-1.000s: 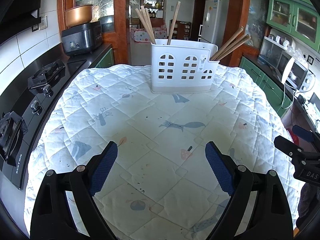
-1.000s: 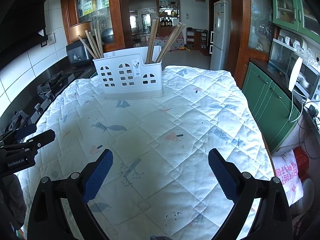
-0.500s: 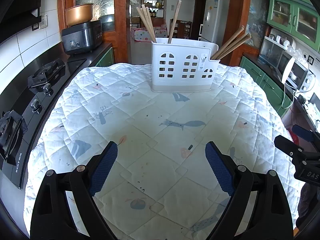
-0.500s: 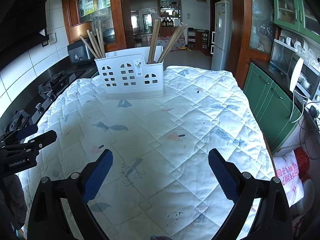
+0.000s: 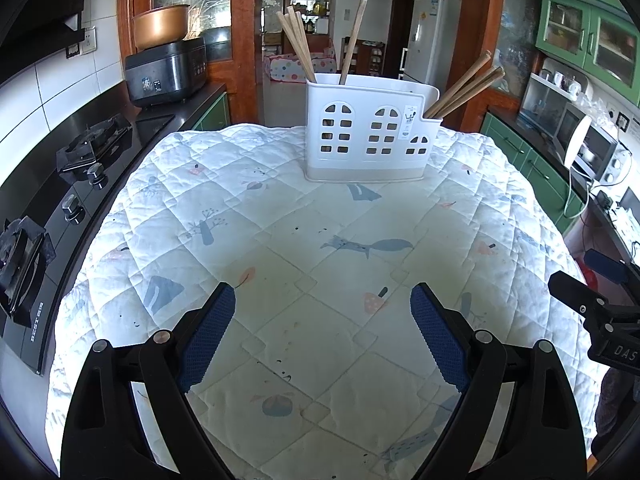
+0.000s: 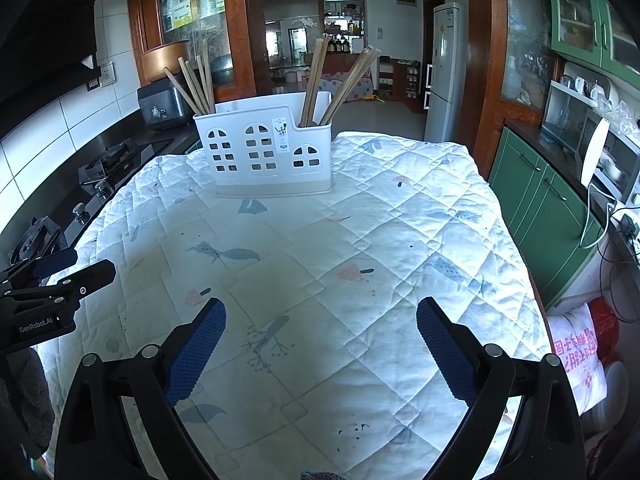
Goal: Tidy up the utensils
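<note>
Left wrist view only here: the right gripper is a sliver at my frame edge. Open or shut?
Observer: Open. Its own camera shows the right gripper with the blue pads wide apart and nothing between them.
Operator: Anything past the table's right side to avoid?
Observer: A red-and-white printed bag sits low beside the quilted cloth's right edge, in front of the green cabinets.
</note>
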A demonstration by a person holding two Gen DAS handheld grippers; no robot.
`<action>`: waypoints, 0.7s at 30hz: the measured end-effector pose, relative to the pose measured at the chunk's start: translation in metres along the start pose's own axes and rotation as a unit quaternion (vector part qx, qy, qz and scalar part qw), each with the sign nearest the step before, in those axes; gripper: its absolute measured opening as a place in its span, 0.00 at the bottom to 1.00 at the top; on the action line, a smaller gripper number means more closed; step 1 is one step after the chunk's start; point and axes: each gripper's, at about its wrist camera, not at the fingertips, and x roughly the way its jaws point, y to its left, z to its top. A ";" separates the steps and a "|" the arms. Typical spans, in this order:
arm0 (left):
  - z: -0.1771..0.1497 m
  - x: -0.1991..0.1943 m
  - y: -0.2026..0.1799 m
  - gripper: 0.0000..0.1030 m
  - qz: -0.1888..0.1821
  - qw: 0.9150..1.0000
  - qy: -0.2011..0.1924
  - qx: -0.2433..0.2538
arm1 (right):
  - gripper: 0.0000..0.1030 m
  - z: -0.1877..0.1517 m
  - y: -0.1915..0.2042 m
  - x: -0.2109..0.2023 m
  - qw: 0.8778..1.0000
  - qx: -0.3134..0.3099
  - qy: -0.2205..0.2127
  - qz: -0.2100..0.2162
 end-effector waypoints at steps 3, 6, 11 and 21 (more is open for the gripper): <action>0.000 0.000 0.001 0.86 0.000 1.000 0.001 0.000 | 0.90 0.000 0.001 0.000 1.000 -0.001 0.000 0.000; -0.001 0.001 0.001 0.86 0.001 1.000 0.001 -0.001 | 0.90 0.000 0.001 0.000 1.000 -0.001 0.000 -0.001; -0.002 0.001 0.002 0.86 0.005 1.000 0.003 -0.002 | 0.90 0.000 0.001 0.001 1.000 -0.001 0.001 0.000; -0.001 0.000 -0.002 0.86 0.011 1.000 0.006 -0.003 | 0.90 -0.004 0.003 0.005 1.000 -0.008 -0.002 0.006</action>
